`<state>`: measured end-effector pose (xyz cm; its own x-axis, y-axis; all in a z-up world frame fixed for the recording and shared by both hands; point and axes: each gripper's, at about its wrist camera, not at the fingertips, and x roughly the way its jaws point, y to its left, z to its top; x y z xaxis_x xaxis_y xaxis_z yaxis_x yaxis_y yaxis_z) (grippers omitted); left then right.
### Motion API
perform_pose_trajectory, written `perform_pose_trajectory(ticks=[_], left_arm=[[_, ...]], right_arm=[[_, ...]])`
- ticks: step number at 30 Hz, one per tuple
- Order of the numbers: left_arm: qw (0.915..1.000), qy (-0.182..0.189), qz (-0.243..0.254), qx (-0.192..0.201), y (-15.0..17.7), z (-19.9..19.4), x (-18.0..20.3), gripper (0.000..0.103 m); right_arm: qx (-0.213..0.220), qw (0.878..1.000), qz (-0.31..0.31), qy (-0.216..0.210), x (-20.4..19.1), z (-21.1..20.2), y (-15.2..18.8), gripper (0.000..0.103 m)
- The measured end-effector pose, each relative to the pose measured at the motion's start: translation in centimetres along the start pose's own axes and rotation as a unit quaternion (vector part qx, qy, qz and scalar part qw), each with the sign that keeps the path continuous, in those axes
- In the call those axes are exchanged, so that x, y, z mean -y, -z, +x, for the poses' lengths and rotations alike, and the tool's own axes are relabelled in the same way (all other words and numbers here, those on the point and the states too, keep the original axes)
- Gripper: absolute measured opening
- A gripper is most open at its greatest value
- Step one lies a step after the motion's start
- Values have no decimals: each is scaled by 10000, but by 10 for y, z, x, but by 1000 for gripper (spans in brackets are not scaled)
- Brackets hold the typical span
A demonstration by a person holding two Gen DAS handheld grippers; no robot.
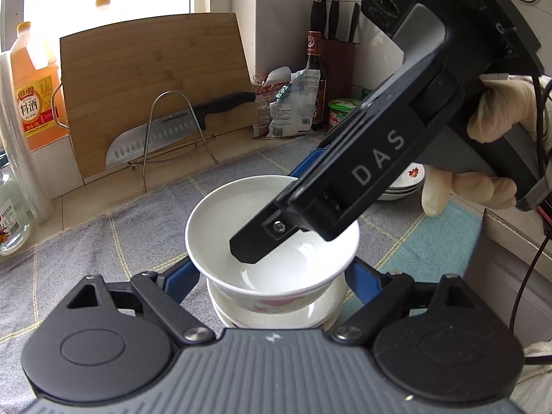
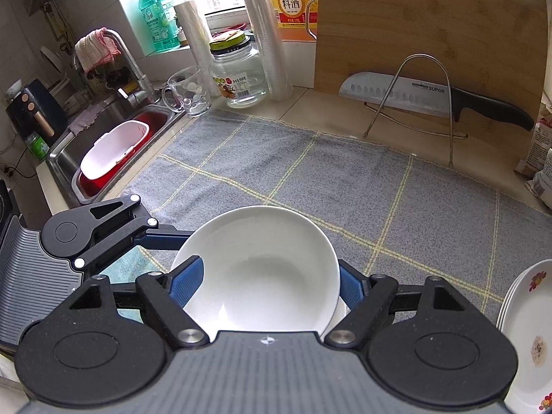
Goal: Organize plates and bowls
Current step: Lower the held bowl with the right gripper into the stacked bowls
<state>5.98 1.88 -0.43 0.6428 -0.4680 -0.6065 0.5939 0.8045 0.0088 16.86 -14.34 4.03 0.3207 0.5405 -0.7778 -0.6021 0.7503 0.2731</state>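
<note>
A white bowl (image 1: 241, 227) with a pink pattern sits stacked on another white dish (image 1: 321, 314) on the grey checked cloth. My right gripper (image 1: 272, 207) reaches down over it; one finger is inside the bowl and the other outside its far rim, so it pinches the rim. In the right wrist view the same bowl (image 2: 262, 272) fills the space between the blue pads (image 2: 188, 283) of my right gripper (image 2: 265, 286). My left gripper (image 1: 272, 276) has its blue fingers on either side of the stacked bowls, wide apart.
A stack of flowered plates (image 2: 531, 338) lies to the right. A cutting board (image 2: 431, 31), a knife (image 2: 431, 98) and a wire rack (image 2: 407, 96) stand at the back. The sink (image 2: 103, 151), a glass jar (image 2: 238, 72) and bottles are to the left.
</note>
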Motion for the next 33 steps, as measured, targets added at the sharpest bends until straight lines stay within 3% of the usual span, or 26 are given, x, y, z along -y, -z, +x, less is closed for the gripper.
perform_pose_trajectory(ticks=[33], left_arm=[[9993,147,-54,-332,6,22,-2,90]], right_arm=[[-153,9998,114,44,10,17,8,85]])
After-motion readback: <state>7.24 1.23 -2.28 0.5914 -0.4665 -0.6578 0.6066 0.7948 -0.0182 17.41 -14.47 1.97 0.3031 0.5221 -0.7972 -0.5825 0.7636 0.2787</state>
